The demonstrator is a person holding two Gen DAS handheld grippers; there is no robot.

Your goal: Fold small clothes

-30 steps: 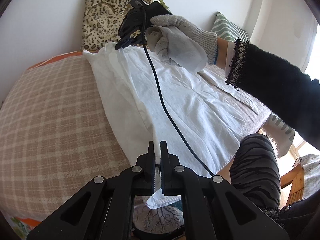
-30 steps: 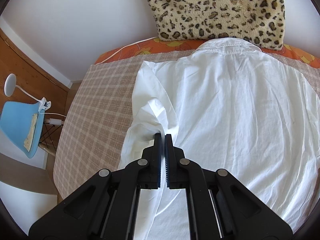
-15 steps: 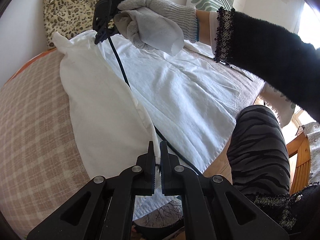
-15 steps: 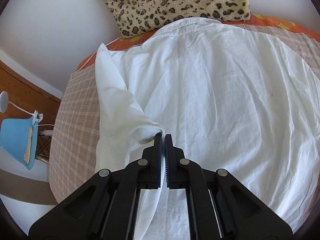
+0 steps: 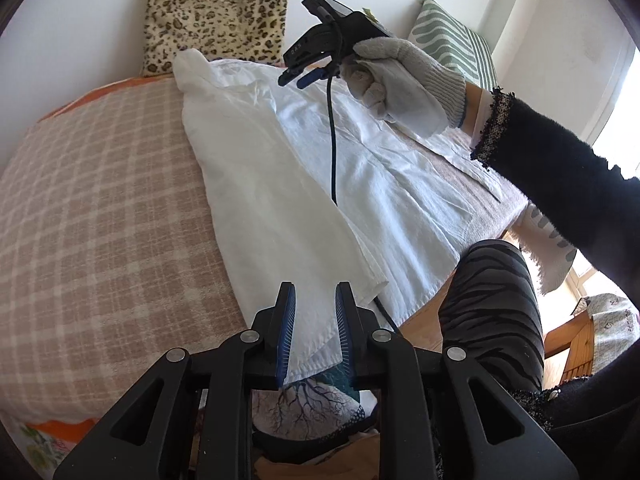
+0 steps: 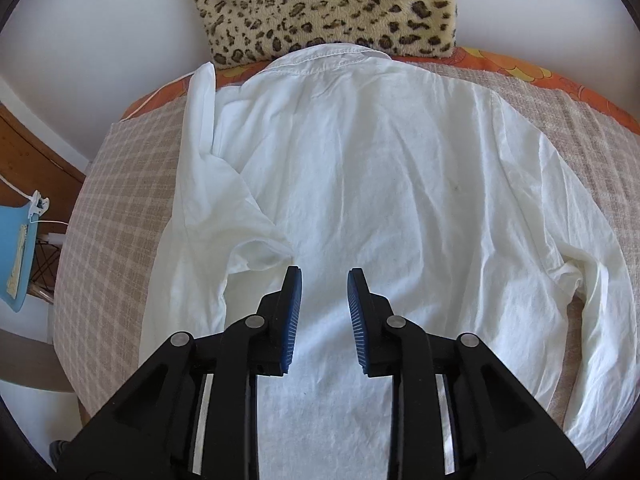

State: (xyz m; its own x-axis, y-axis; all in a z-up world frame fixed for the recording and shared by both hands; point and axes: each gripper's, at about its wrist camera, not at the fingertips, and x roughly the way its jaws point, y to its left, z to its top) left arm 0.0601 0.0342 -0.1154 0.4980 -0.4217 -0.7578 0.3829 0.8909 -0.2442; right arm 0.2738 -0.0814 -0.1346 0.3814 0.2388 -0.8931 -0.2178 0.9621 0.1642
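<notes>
White shirt (image 6: 380, 184) lies back-up on my checked bedcover (image 5: 104, 216); my left gripper (image 5: 315, 296) and right gripper (image 6: 323, 280) gape, holding nothing.

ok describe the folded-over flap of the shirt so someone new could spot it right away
On the checked bedspread, a white shirt lies flat, collar toward the leopard-print cushion. Its left side is a folded-over flap lying on the shirt's back: the only doubled layer, ending in a rounded bulge just ahead of the open right gripper.

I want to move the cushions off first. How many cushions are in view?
2: a leopard-print cushion against the wall beyond the shirt's collar, and a green striped cushion further right. Others may be hidden.
</notes>
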